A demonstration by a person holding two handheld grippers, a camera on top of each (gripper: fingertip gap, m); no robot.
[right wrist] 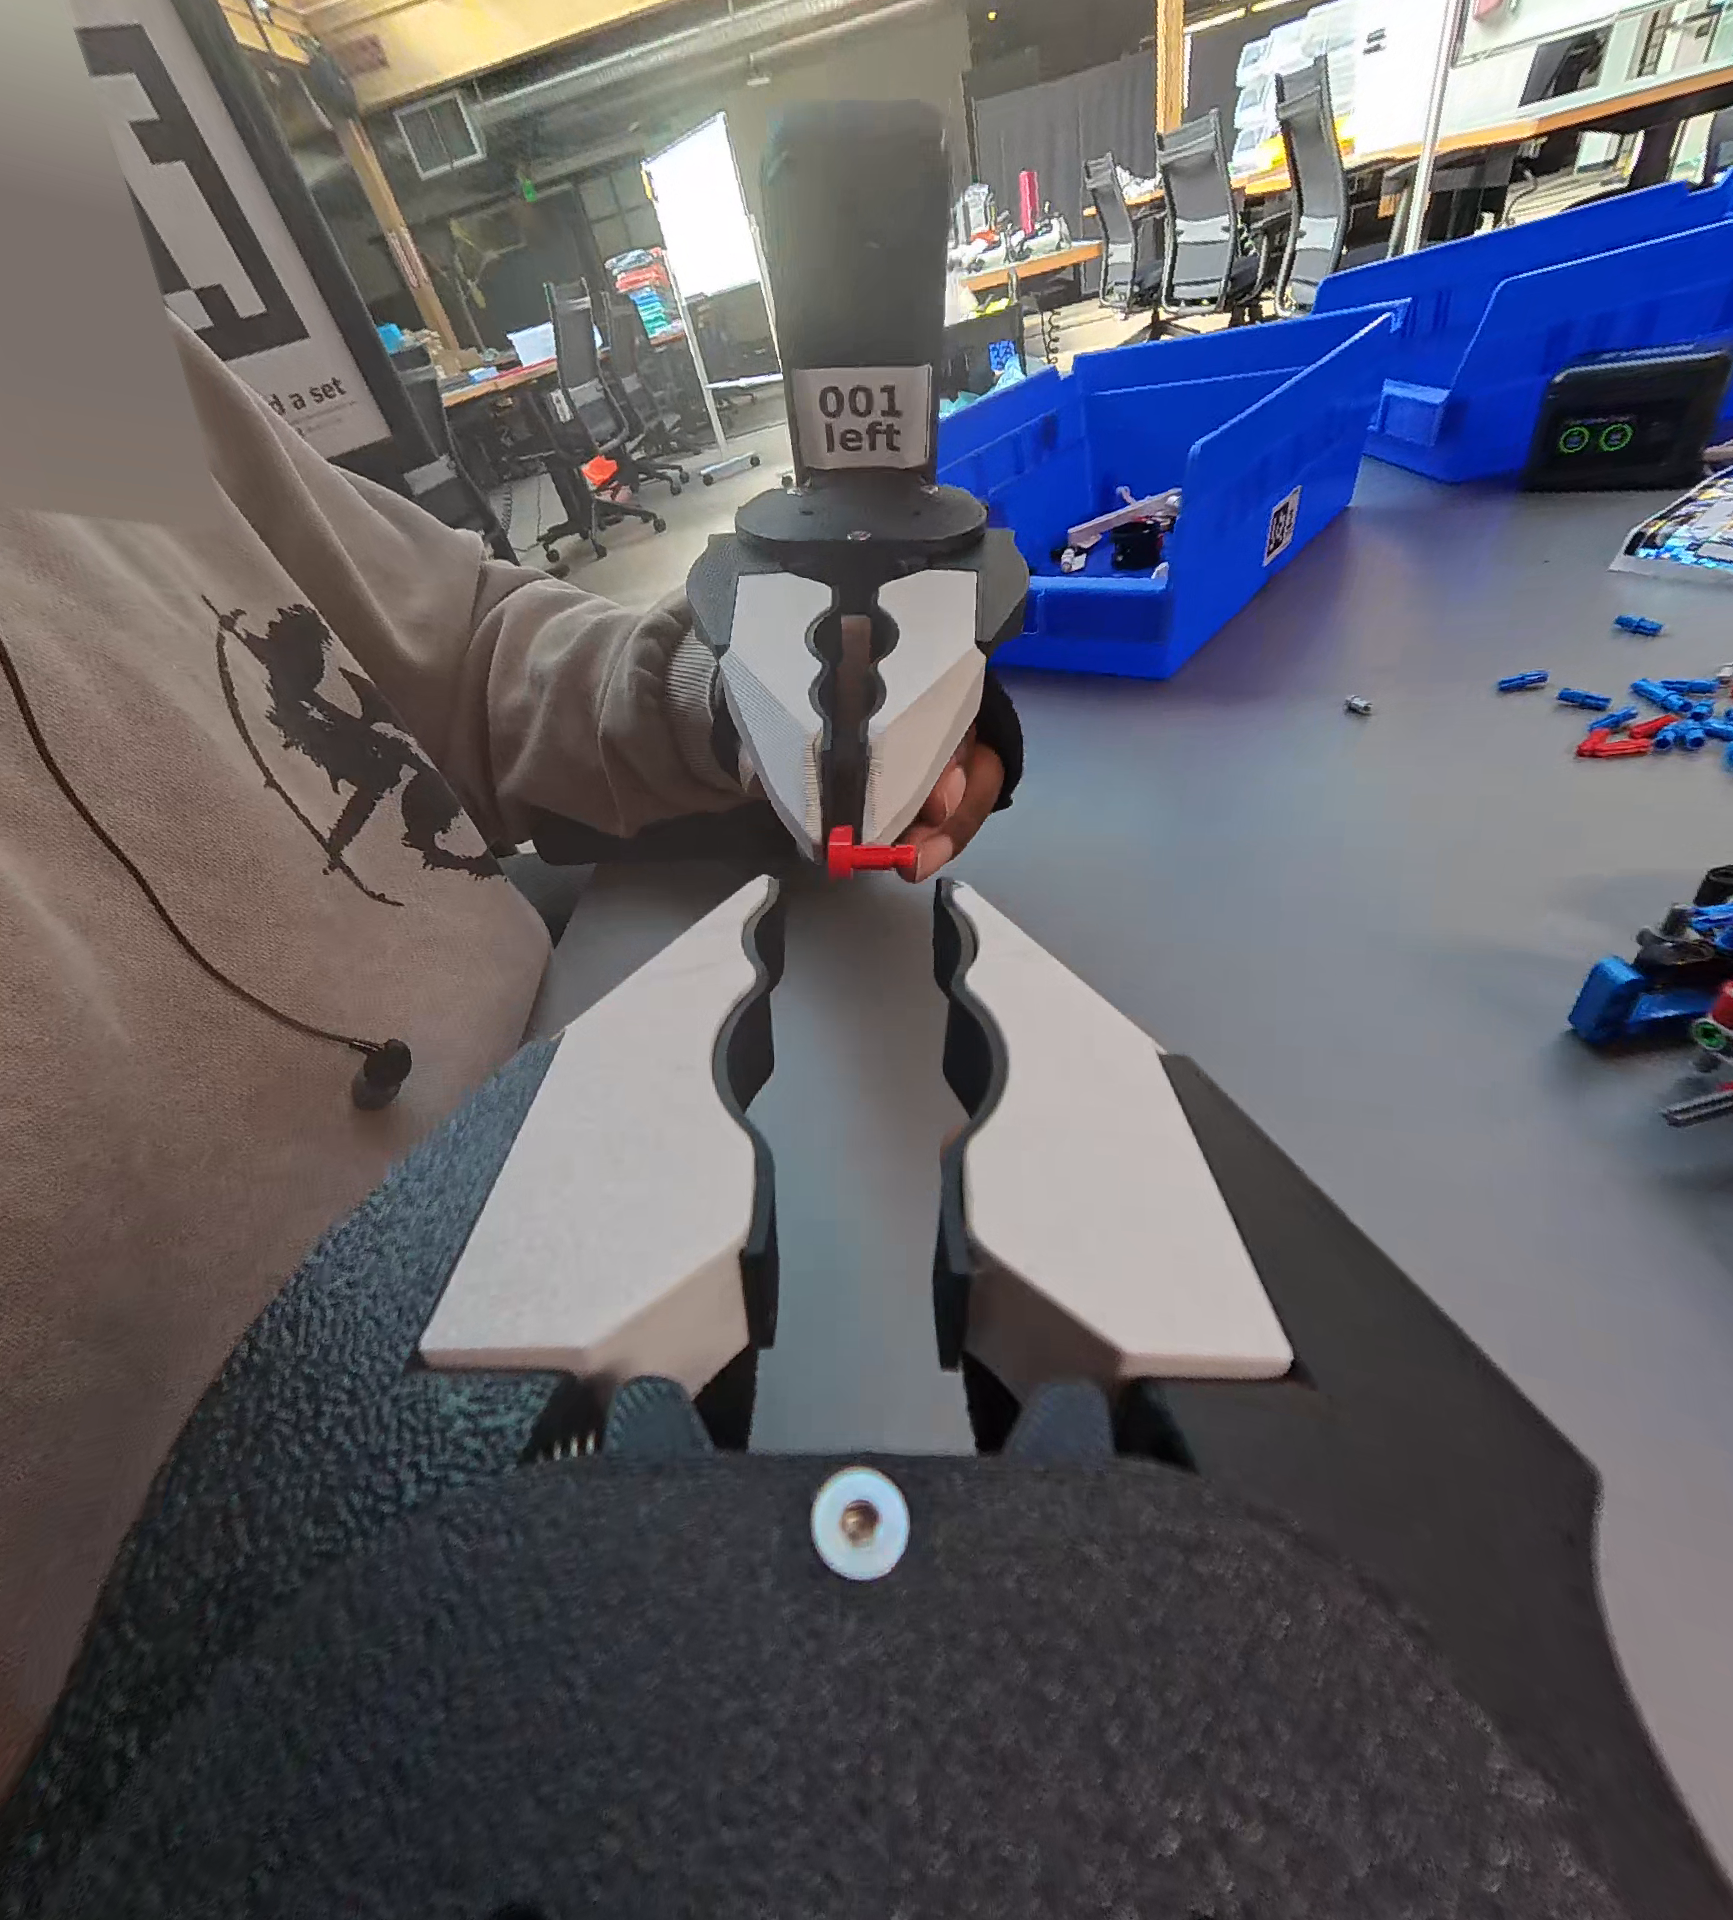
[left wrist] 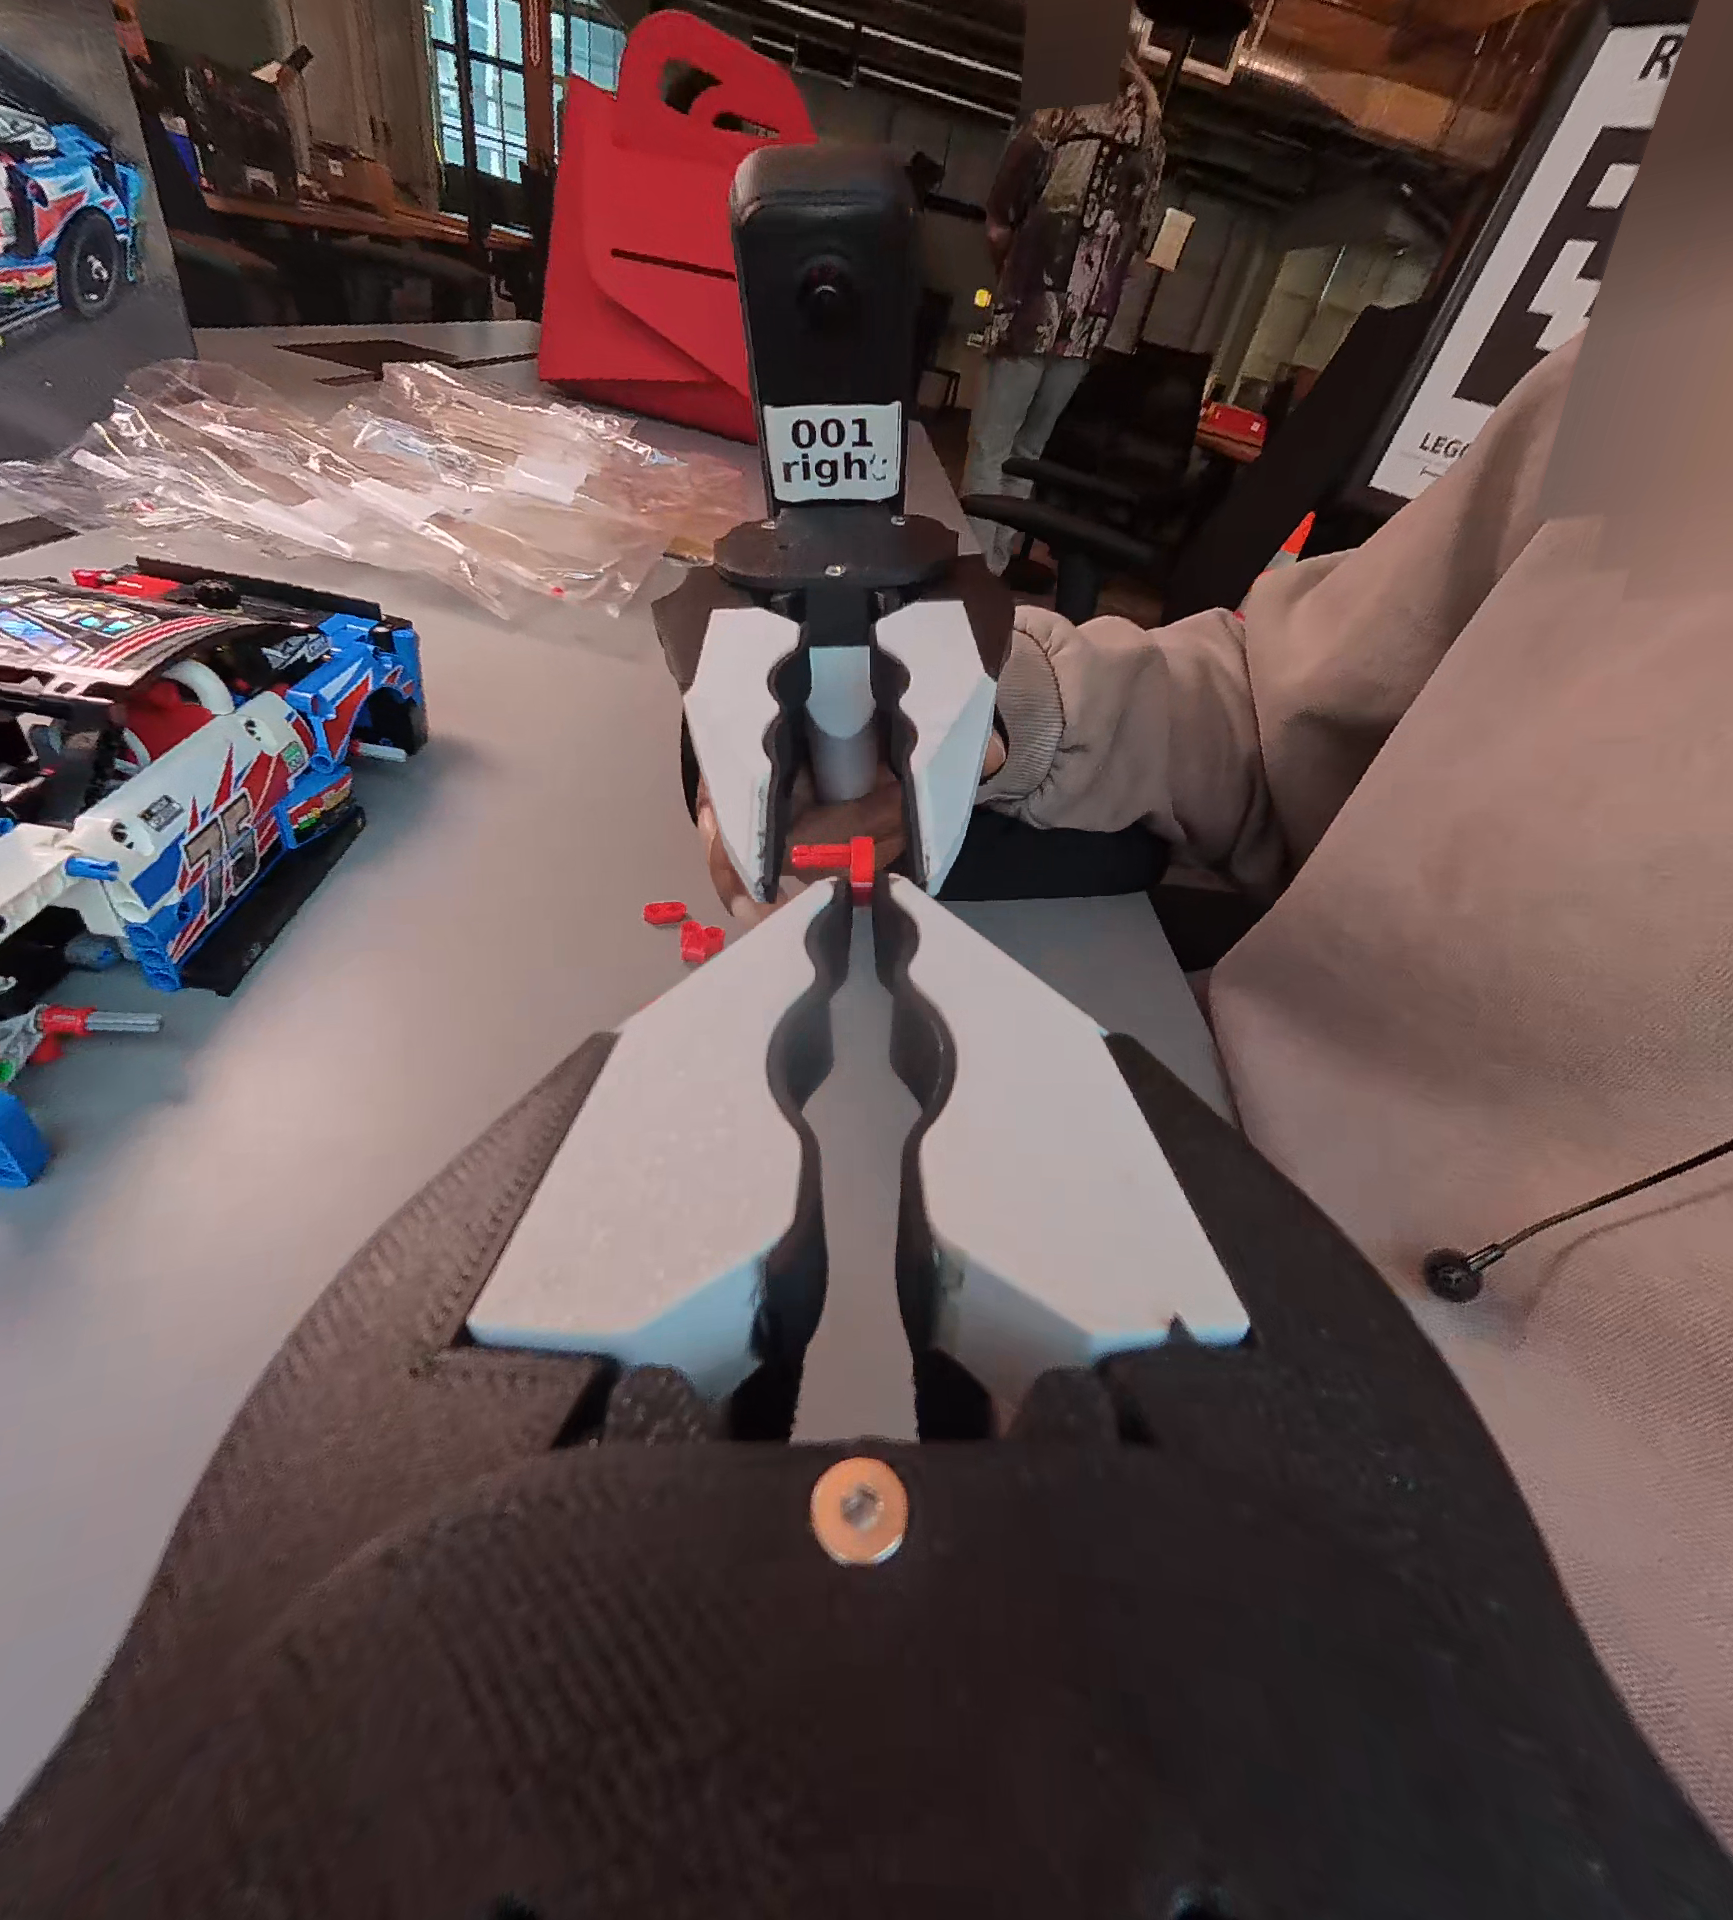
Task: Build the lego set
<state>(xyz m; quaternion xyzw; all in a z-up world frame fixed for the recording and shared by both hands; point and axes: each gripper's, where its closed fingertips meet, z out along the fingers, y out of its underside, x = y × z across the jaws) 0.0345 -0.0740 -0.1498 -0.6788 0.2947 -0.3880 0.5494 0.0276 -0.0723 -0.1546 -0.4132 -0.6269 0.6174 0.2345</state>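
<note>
My left gripper [left wrist: 857, 885] is shut on a small red T-shaped pin piece [left wrist: 831, 858] and holds it above the grey table [left wrist: 488, 1039]. It also shows in the right wrist view [right wrist: 846, 844], with the red piece [right wrist: 872, 858] sticking out sideways at its tips. My right gripper [right wrist: 857, 888] is open and empty, tip to tip with the left one, its fingers either side of the piece. A partly built white, blue and red lego car [left wrist: 166, 769] stands on the left of the table.
Two loose red pieces [left wrist: 683, 927] lie near the grippers. Clear plastic bags [left wrist: 322, 488], a red paper bag [left wrist: 664, 239] and the set's box [left wrist: 10, 208] lie behind. Blue bins [right wrist: 1205, 499] and a pile of blue and red pins [right wrist: 1714, 722] lie to the right. My left and right fingertips are right by each other.
</note>
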